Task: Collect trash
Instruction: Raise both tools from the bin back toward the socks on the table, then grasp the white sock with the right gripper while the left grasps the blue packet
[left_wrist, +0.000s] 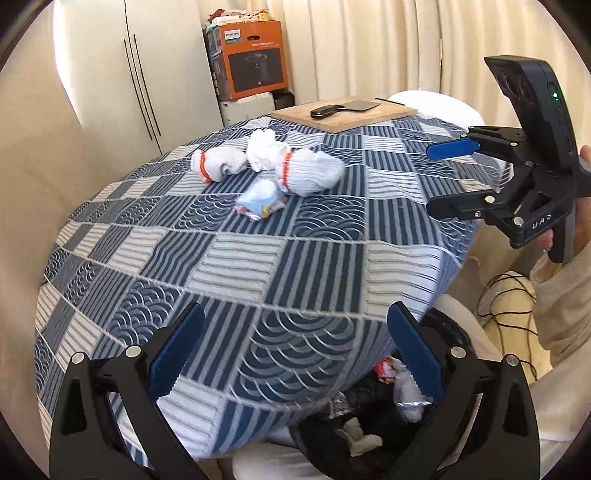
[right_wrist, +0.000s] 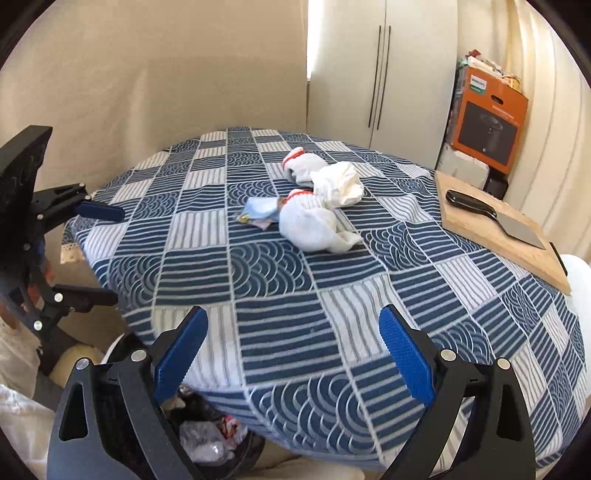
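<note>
Tongs, left and right, are gaping wide and empty, hovering above the counter near the wrapper.

Woven cloth tablecloth, wooden cutting board, crinkly glossy wrapper, knitted gloves.

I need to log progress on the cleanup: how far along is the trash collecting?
Partly done. The bin below the table edge already holds crumpled wrappers. Nothing is in hand: the left gripper and right gripper are both open and empty. One blue wrapper is left on the tablecloth, beside the gloves and a white wad. The knife lies on its board.
</note>
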